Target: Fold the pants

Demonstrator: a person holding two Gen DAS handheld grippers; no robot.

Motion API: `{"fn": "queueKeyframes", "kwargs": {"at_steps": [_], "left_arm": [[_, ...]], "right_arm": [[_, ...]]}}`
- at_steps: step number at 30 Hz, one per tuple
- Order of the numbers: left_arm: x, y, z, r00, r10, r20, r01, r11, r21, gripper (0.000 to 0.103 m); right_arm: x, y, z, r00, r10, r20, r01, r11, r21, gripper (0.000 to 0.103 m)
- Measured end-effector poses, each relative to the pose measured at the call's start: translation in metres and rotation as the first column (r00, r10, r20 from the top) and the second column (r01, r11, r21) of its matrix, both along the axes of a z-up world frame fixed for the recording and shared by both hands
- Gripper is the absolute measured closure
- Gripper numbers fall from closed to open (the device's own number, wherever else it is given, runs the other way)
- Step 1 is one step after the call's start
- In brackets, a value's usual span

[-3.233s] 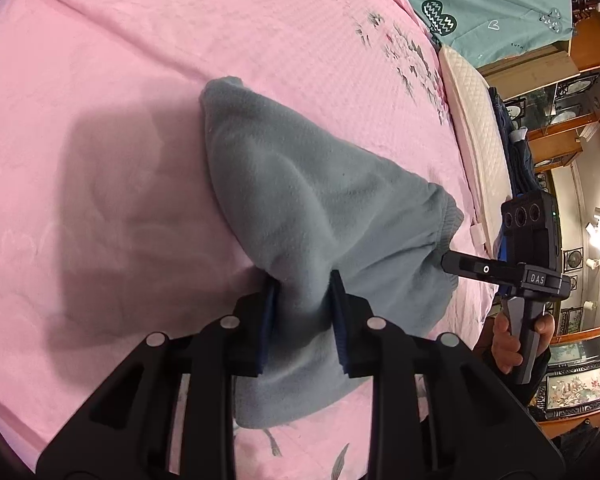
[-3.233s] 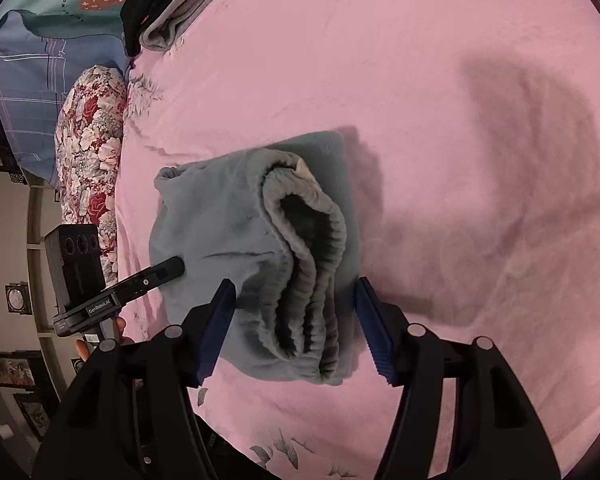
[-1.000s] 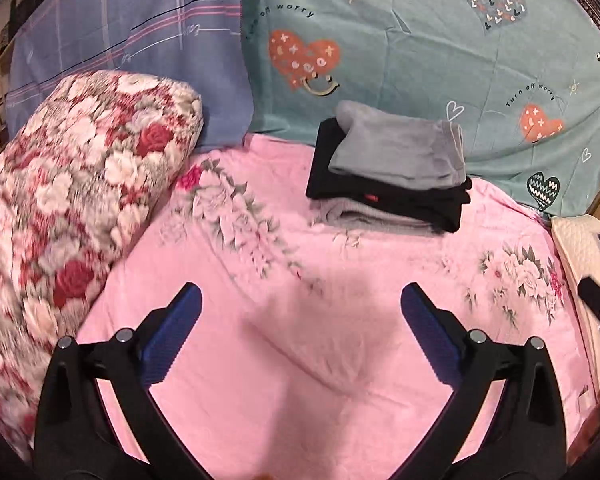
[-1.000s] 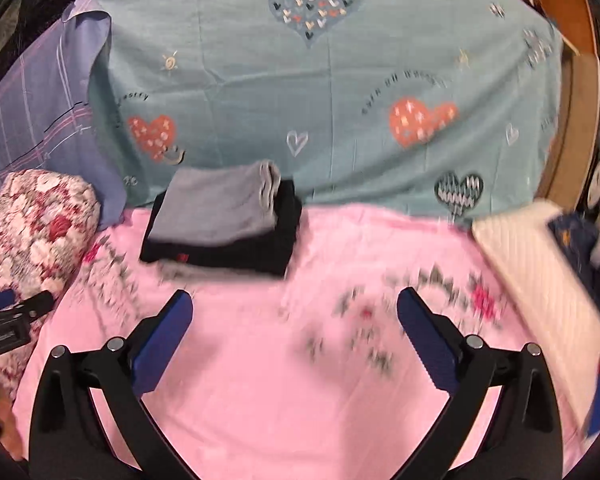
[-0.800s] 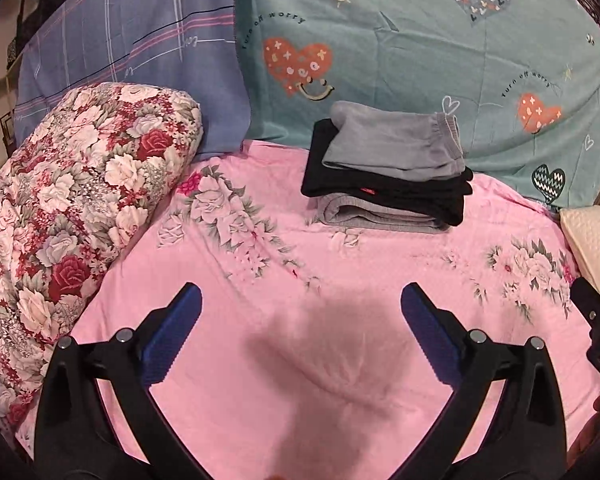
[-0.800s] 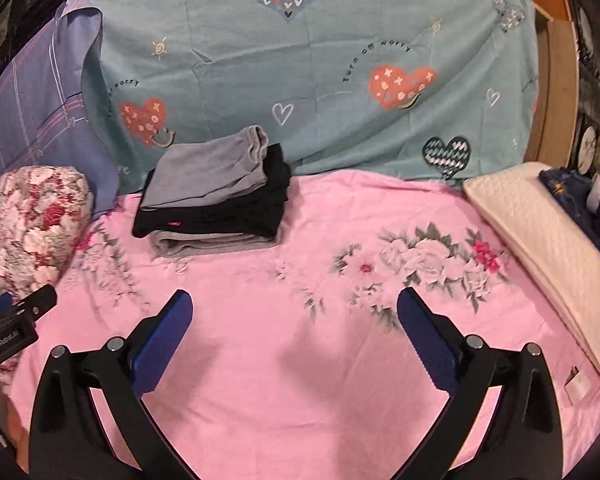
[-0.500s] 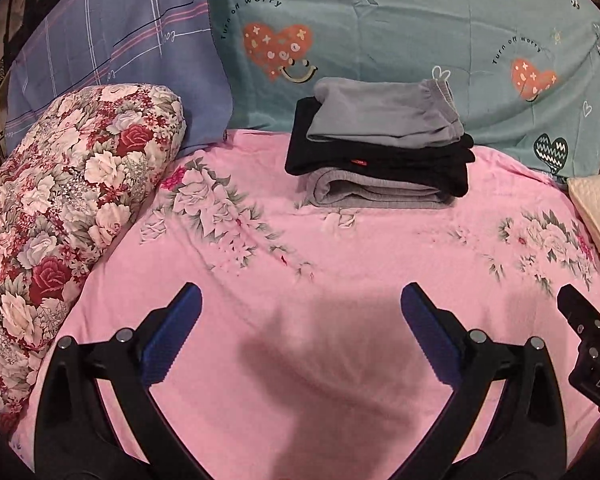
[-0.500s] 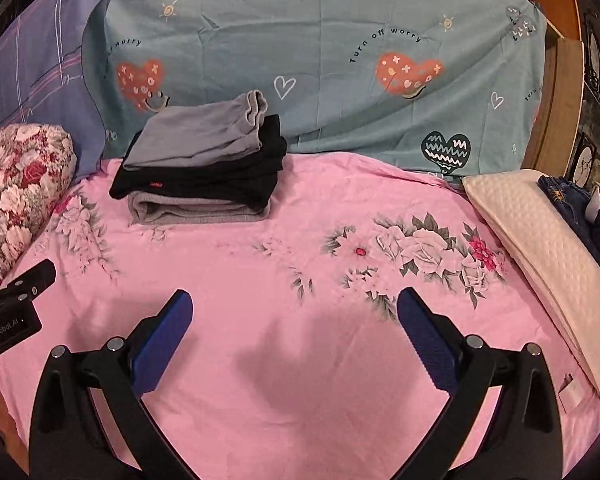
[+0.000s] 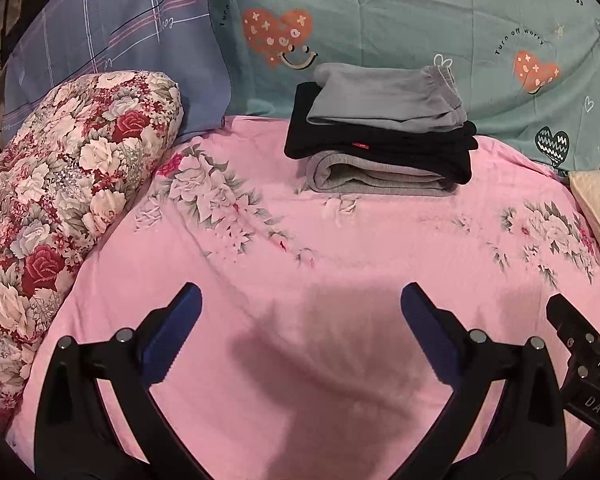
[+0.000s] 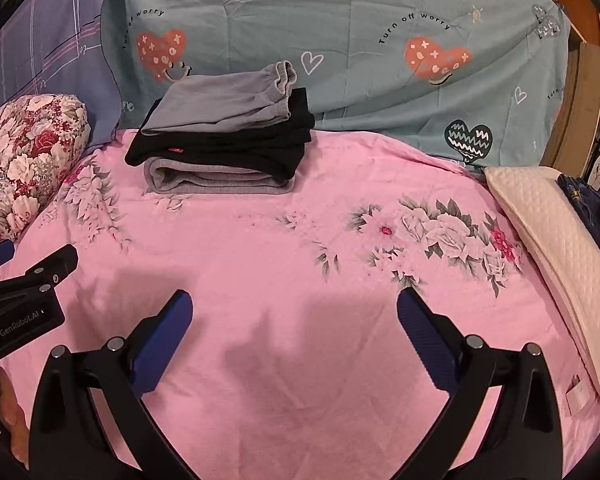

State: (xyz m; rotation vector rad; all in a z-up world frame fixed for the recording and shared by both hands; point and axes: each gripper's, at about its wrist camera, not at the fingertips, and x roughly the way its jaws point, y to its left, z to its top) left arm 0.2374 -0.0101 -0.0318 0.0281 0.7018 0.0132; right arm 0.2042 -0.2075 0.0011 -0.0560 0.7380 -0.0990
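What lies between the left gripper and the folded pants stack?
Only flower-printed pink bedsheet separates the left gripper from the folded pants stack; the left wrist view shows it.

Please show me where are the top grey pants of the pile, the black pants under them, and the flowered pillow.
top grey pants [image 9: 384, 96]: left wrist view, middle of the folded upper face.
black pants [image 9: 376, 146]: left wrist view, front edge.
flowered pillow [image 10: 28, 152]: right wrist view, rounded end.
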Motion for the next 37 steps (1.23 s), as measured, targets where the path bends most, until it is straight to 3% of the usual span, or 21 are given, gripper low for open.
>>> {"fn": "queueKeyframes", "kwargs": {"at_steps": [27,37], "left_arm": [[-0.0066,-0.0053,0.0025,1.0,-0.019,0.018,0.019,1.0,0.019,0.002],[-0.0048,0.0002,0.0008,1.0,-0.007,-0.002,0.007,1.0,-0.012,0.002]], "right_arm": [[-0.0007,0.0,-0.0005,1.0,0.007,-0.002,-0.007,1.0,0.003,0.001],[-0.0019,0.0003,-0.0001,1.0,0.005,0.0,-0.005,1.0,0.003,0.001]]}}
